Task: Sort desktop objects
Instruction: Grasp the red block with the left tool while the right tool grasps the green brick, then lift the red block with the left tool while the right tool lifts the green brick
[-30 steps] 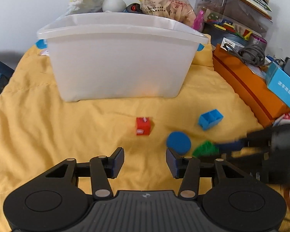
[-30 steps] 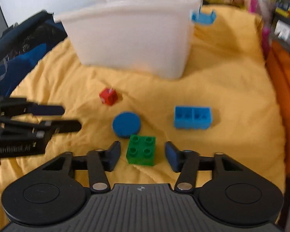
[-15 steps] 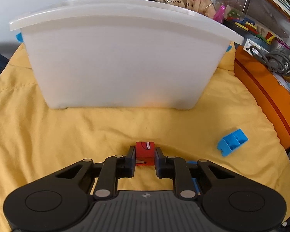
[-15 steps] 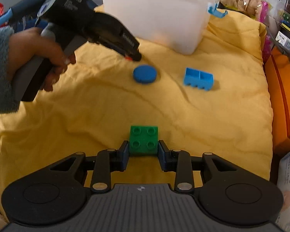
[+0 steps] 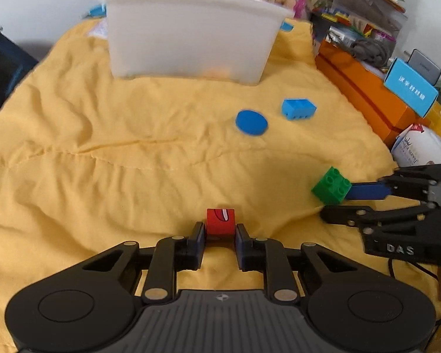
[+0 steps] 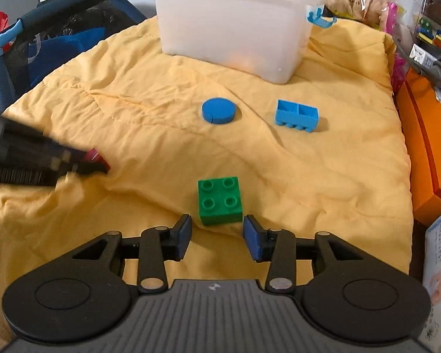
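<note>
My left tongs (image 5: 220,235) are opening slightly, though their pads still press the red cube (image 5: 220,226) between them, low over the yellow quilt (image 5: 103,176). My right tongs (image 6: 217,234) are opening, pads clear of the green brick (image 6: 219,200), which sits on the quilt just ahead of their tips and level with the cube off to its left. Farther ahead of both tongs lie the blue disc (image 6: 218,110) and, to its right, the blue brick (image 6: 297,116), well apart from the white bin (image 6: 235,26) at the far end of the quilt.
</note>
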The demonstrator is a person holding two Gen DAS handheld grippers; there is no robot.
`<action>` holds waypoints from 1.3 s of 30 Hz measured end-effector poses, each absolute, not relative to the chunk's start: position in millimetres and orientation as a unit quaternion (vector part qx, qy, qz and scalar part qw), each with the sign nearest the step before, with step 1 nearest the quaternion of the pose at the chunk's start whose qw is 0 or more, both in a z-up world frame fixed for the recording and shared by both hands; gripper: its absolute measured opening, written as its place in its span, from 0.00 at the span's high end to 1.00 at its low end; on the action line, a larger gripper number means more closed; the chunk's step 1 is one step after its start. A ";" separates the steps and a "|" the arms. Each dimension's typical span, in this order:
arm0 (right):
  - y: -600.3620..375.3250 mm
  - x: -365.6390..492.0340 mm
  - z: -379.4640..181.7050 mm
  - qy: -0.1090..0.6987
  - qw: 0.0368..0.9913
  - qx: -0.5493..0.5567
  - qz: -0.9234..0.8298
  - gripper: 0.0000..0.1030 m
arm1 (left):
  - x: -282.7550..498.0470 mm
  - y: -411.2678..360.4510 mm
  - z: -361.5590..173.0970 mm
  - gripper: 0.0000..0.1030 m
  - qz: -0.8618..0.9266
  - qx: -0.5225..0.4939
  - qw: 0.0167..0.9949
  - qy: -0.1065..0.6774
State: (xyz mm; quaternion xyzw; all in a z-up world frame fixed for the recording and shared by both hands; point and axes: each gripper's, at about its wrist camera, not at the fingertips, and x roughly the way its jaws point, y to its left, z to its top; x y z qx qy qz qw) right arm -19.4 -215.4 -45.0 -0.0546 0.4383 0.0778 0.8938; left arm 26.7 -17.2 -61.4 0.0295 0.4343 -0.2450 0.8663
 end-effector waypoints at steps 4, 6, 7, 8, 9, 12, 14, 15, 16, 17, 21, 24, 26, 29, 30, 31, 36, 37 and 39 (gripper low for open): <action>-211.3 -13.0 -47.8 0.435 0.896 -0.059 0.069 0.48 | 24.6 -19.1 -60.5 0.66 -0.244 0.021 0.867 0.434; -213.1 -10.2 -47.6 0.442 0.893 -0.054 0.066 0.48 | 23.2 -16.4 -60.9 0.66 -0.244 0.016 0.868 0.432; -214.6 -8.1 -47.7 0.446 0.891 -0.050 0.064 0.47 | 23.2 -19.2 -60.8 0.66 -0.244 0.016 0.868 0.432; -215.4 -6.9 -47.7 0.448 0.891 -0.045 0.064 0.46 | 23.6 -18.5 -60.6 0.66 -0.245 0.016 0.868 0.432; -216.0 -6.1 -47.6 0.451 0.889 -0.042 0.064 0.48 | 23.9 -18.9 -60.0 0.65 -0.244 0.015 0.868 0.431; -216.4 -7.7 -42.7 0.443 0.893 -0.037 0.077 0.66 | 24.8 -18.6 -58.9 0.66 -0.243 0.013 0.871 0.428; -215.7 -11.0 -34.8 0.431 0.899 -0.032 0.075 0.66 | 24.6 -19.3 -58.9 0.66 -0.239 0.013 0.874 0.424; -214.6 -13.6 -28.5 0.423 0.902 -0.029 0.076 0.66 | 24.7 -20.2 -59.9 0.66 -0.238 0.014 0.874 0.424; -211.7 -15.8 -21.9 0.416 0.906 -0.032 0.079 0.66 | 24.6 -21.6 -61.5 0.66 -0.237 0.018 0.873 0.426; -207.9 -17.8 -16.7 0.408 0.908 -0.042 0.081 0.66 | 23.6 -22.7 -61.8 0.67 -0.238 0.023 0.874 0.423; -194.5 -18.5 -20.3 0.416 0.903 -0.075 0.083 0.66 | 22.7 -27.3 -60.5 0.78 -0.240 0.043 0.872 0.425; -196.2 -18.0 -33.3 0.443 0.891 -0.067 0.077 0.66 | 23.1 -27.7 -57.7 0.78 -0.240 0.045 0.871 0.427; -198.7 -20.0 -36.9 0.449 0.888 -0.066 0.075 0.66 | 20.3 -30.3 -55.9 0.78 -0.243 0.054 0.872 0.422; -201.2 -20.1 -37.8 0.453 0.887 -0.061 0.073 0.66 | 16.6 -34.3 -52.4 0.78 -0.249 0.065 0.872 0.417; -201.1 -20.2 -37.6 0.453 0.887 -0.061 0.072 0.66 | 15.4 -35.5 -50.9 0.78 -0.250 0.067 0.872 0.415; -200.6 -20.5 -37.4 0.452 0.887 -0.062 0.073 0.66 | 14.4 -36.6 -49.5 0.78 -0.252 0.069 0.872 0.414; -197.9 -24.0 -32.3 0.444 0.890 -0.066 0.074 0.66 | 9.8 -41.0 -43.4 0.78 -0.259 0.078 0.874 0.404; -198.0 -24.2 -32.0 0.445 0.890 -0.068 0.075 0.66 | 9.5 -41.6 -42.7 0.78 -0.259 0.078 0.874 0.403; -198.1 -24.2 -32.3 0.446 0.889 -0.069 0.075 0.66 | 9.0 -43.0 -41.9 0.78 -0.259 0.079 0.875 0.402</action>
